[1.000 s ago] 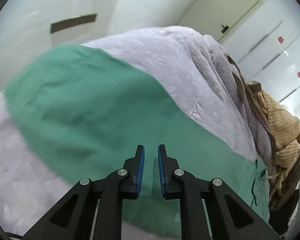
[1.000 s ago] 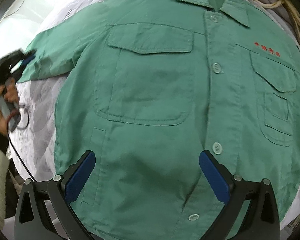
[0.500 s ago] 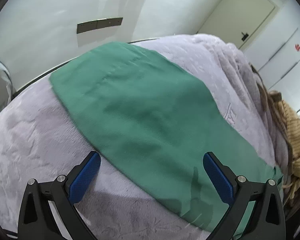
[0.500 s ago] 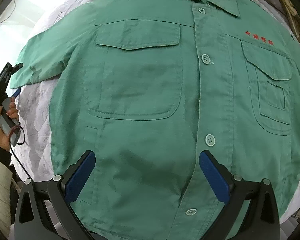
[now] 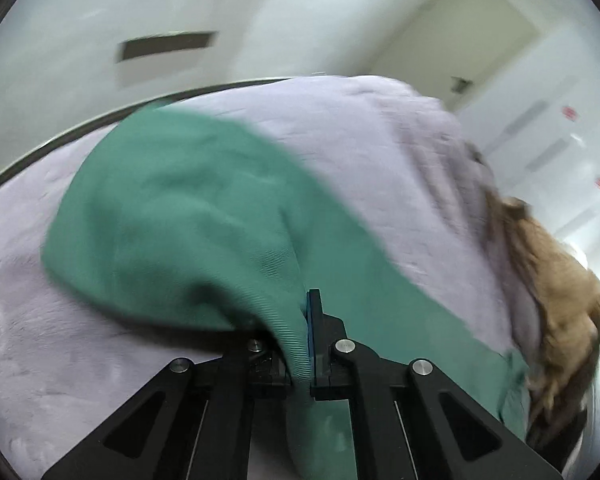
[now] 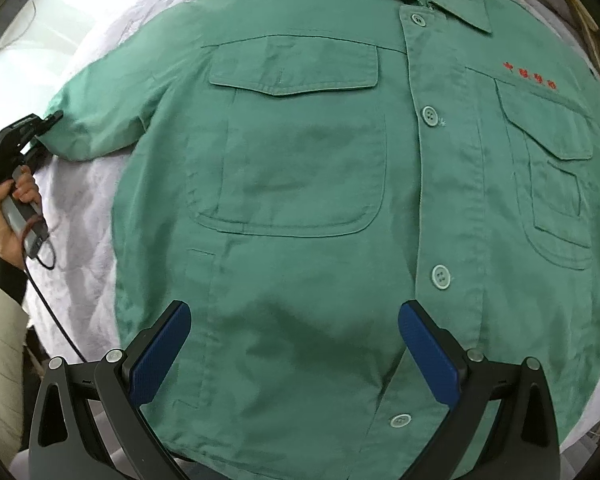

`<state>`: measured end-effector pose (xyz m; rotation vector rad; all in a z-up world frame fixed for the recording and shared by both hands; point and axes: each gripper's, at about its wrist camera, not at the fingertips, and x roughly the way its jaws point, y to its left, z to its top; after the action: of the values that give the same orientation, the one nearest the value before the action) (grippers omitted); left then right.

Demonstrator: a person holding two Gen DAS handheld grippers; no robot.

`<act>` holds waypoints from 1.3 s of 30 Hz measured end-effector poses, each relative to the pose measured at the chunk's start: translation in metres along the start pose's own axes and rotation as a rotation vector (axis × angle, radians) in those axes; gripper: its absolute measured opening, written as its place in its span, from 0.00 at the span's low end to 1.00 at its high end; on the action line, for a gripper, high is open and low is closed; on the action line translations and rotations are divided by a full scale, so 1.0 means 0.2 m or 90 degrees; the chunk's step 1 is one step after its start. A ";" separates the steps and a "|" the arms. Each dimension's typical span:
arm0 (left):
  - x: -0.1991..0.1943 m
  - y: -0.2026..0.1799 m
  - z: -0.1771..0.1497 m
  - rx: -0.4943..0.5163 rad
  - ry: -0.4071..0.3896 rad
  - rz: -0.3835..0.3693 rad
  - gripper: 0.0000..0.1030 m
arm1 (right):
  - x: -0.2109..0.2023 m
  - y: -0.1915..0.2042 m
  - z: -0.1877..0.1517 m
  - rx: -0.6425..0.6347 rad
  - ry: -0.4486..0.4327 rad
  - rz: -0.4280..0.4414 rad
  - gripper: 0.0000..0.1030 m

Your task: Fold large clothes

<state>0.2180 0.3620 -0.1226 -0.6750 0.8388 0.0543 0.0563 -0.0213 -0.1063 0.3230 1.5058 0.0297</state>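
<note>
Left wrist view: my left tongs [image 5: 306,344] are pressed together, pinching the cuff end of the green shirt's sleeve [image 5: 204,236]. The sleeve bunches at the pads and drapes back over the lilac blanket [image 5: 380,136]. A tan knitted garment [image 5: 556,280] sits at the blanket's right edge, just beside the green cloth. White wall and a door [image 5: 456,36] behind. Frame blurry.

Right wrist view: my right tongs [image 6: 294,354] are spread wide, blue pads [image 6: 160,354] apart, nothing between them, hovering over the lower front of the green shirt [image 6: 320,184]. The shirt lies flat, front up and buttoned on the blanket [image 6: 84,208], collar at the top, two flapped chest pockets, red lettering [image 6: 530,76] above the right-hand pocket. Far left, my left hand [image 6: 12,204] grips the other tongs' handle, their tip [image 6: 50,118] at the end of the short sleeve [image 6: 100,120]. A black cable [image 6: 52,312] hangs from that handle.
</note>
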 end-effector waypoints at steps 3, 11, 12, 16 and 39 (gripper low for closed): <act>-0.07 -0.21 -0.03 0.064 0.001 -0.110 0.06 | -0.04 -0.04 -0.01 0.014 -0.017 0.021 1.00; -0.10 -1.10 -0.35 0.272 0.065 -0.302 0.06 | -0.18 -0.32 -0.03 0.095 -0.089 0.051 1.00; -0.08 -1.23 -0.44 0.306 0.077 -0.309 0.06 | -0.20 -0.38 -0.03 0.116 -0.099 0.056 1.00; 0.09 -1.62 -0.88 0.417 0.155 -0.296 0.06 | -0.23 -0.59 -0.05 0.181 -0.126 0.062 1.00; -0.02 -1.05 -1.12 0.536 0.132 0.153 1.00 | -0.16 -0.24 0.40 -0.180 -0.235 -0.124 1.00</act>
<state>0.1279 0.0678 -0.1140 0.2170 1.0352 -0.1496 0.1241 -0.0904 -0.0841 -0.0469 1.1414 0.0269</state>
